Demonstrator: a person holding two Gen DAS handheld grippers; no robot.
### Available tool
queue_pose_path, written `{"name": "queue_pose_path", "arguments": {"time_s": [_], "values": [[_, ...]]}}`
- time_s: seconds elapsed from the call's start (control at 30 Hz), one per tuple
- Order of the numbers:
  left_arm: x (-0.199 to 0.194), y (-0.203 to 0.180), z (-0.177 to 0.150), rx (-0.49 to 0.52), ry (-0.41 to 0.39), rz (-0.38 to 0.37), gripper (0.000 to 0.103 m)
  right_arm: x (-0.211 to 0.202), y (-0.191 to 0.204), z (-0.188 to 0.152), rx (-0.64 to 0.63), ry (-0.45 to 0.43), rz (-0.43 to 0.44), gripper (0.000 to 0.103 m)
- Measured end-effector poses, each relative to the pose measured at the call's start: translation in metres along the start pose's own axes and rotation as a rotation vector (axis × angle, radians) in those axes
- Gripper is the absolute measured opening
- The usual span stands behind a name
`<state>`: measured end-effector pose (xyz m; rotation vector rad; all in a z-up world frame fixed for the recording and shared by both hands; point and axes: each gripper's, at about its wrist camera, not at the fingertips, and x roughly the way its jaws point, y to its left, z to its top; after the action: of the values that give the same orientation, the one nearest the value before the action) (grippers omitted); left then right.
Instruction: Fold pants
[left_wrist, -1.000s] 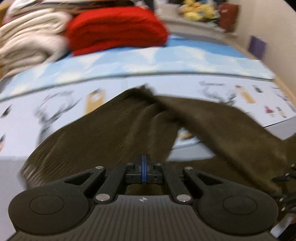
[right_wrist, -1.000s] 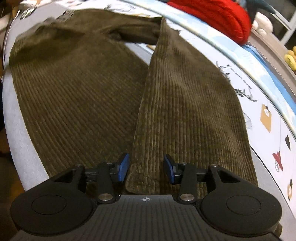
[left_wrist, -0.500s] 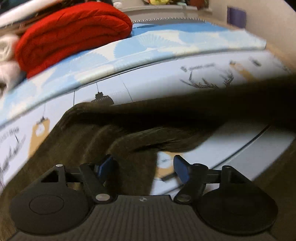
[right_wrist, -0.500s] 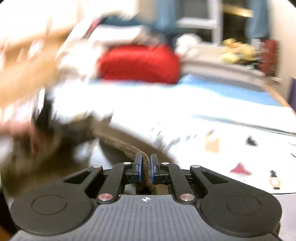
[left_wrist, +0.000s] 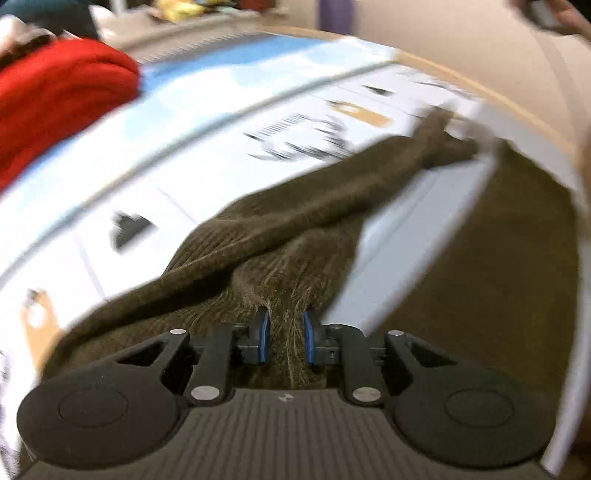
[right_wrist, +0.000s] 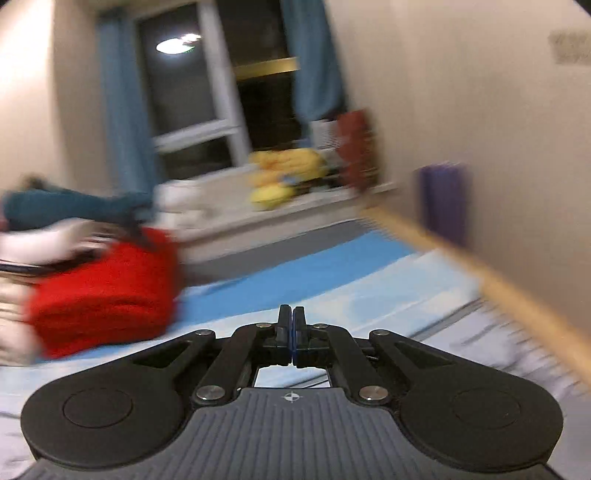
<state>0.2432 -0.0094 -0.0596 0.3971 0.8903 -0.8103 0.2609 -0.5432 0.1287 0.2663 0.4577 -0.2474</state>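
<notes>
Brown corduroy pants (left_wrist: 295, 221) lie on a printed white and blue bed sheet (left_wrist: 221, 110). One leg stretches as a narrow band toward the upper right, and another brown part spreads at the right edge. My left gripper (left_wrist: 286, 332) points down at the cloth, its jaws closing with a bunched fold of corduroy pinched between the blue pads. My right gripper (right_wrist: 291, 332) is up in the air, aimed across the bed toward the window. It is shut, and no cloth shows between its pads. The right wrist view shows no pants.
A folded red blanket (right_wrist: 103, 288) and pale folded textiles sit at the bed's far left. A wooden bed rail (right_wrist: 498, 280) runs along the wall on the right. Yellow plush toys (right_wrist: 284, 177) sit on the windowsill. A hand (left_wrist: 569, 14) shows at the left wrist view's top right.
The left gripper opened, sank onto the pants and closed on a fold. The right gripper closed on a leg hem and swung up and away; now it faces the window with no cloth seen.
</notes>
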Motion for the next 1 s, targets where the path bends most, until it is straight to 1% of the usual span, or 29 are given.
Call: {"name": "queue_pose_path", "arguments": {"time_s": [0.03,0.07,0.13,0.17,0.2,0.23,0.27,0.33,0.37,0.4,0.47,0.5,0.53,0.57,0.6,0.63,0.67,0.7,0.73,0.83,0.87,0.9,0.93,0.97,1.0], "values": [[-0.004,-0.002,-0.005,0.025,0.024,-0.048,0.022,0.004,0.001,-0.014,0.002,0.035,0.018,0.004],[-0.004,-0.005,-0.009,0.059,0.05,-0.074,0.024,0.004,0.001,-0.031,0.004,0.061,0.044,0.004],[-0.002,-0.013,-0.016,0.094,0.103,-0.096,0.032,0.005,-0.001,-0.08,-0.005,0.132,0.091,0.023],[0.0,-0.012,-0.018,0.089,0.108,-0.099,0.043,0.007,-0.004,-0.104,-0.006,0.175,0.094,0.044],[0.0,-0.011,-0.019,0.07,0.095,-0.102,0.047,0.011,-0.008,-0.129,0.005,0.23,0.082,0.052],[-0.001,-0.005,-0.017,0.036,0.07,-0.093,0.047,0.016,-0.015,-0.157,0.038,0.301,0.062,0.051],[-0.003,-0.002,-0.014,-0.003,0.044,-0.083,0.047,0.017,-0.022,-0.179,0.097,0.351,0.048,0.051],[-0.008,0.009,-0.008,-0.09,-0.014,-0.078,0.047,0.027,-0.028,-0.207,0.218,0.466,0.06,0.051],[-0.008,0.01,-0.003,-0.114,-0.032,-0.075,0.049,0.029,-0.028,-0.213,0.274,0.494,0.062,0.05],[-0.008,0.013,-0.001,-0.129,-0.042,-0.061,0.049,0.024,-0.025,-0.219,0.31,0.493,0.065,0.05],[-0.003,0.012,0.005,-0.141,-0.031,-0.047,0.049,0.03,-0.016,-0.221,0.37,0.535,0.098,0.05],[-0.001,0.01,0.004,-0.142,-0.021,-0.049,0.049,0.033,-0.011,-0.227,0.413,0.566,0.106,0.05],[0.001,0.008,0.004,-0.133,-0.01,-0.049,0.049,0.038,-0.007,-0.235,0.448,0.623,0.103,0.05],[0.002,0.003,0.004,-0.12,-0.004,-0.046,0.049,0.046,-0.001,-0.238,0.47,0.684,0.081,0.05],[0.003,0.003,0.0,-0.105,0.004,-0.05,0.049,0.05,0.004,-0.245,0.491,0.71,0.06,0.05],[0.005,0.0,0.0,-0.089,0.01,-0.06,0.049,0.054,0.008,-0.249,0.506,0.713,0.053,0.05],[0.005,-0.003,-0.001,-0.075,0.016,-0.069,0.049,0.057,0.012,-0.25,0.517,0.706,0.033,0.038],[0.007,-0.006,-0.002,-0.06,0.021,-0.074,0.049,0.057,0.013,-0.248,0.531,0.685,-0.009,0.012],[0.007,-0.007,-0.002,-0.051,0.024,-0.075,0.049,0.056,0.013,-0.244,0.549,0.661,-0.038,0.003],[0.013,-0.008,-0.004,-0.051,0.029,-0.074,0.049,0.053,0.024,-0.226,0.574,0.559,-0.063,0.002],[0.014,-0.008,-0.003,-0.053,0.027,-0.07,0.049,0.052,0.029,-0.216,0.597,0.51,-0.044,0.003],[0.015,-0.008,0.0,-0.057,0.02,-0.067,0.049,0.053,0.029,-0.203,0.651,0.432,0.014,0.002],[0.017,-0.008,0.003,-0.063,0.008,-0.064,0.049,0.054,0.032,-0.187,0.697,0.322,0.099,0.002],[0.02,-0.009,0.006,-0.068,-0.004,-0.056,0.049,0.054,0.037,-0.168,0.69,0.191,0.195,0.003],[0.02,-0.009,0.01,-0.079,-0.017,-0.044,0.049,0.051,0.043,-0.15,0.626,0.068,0.243,0.005]]}}
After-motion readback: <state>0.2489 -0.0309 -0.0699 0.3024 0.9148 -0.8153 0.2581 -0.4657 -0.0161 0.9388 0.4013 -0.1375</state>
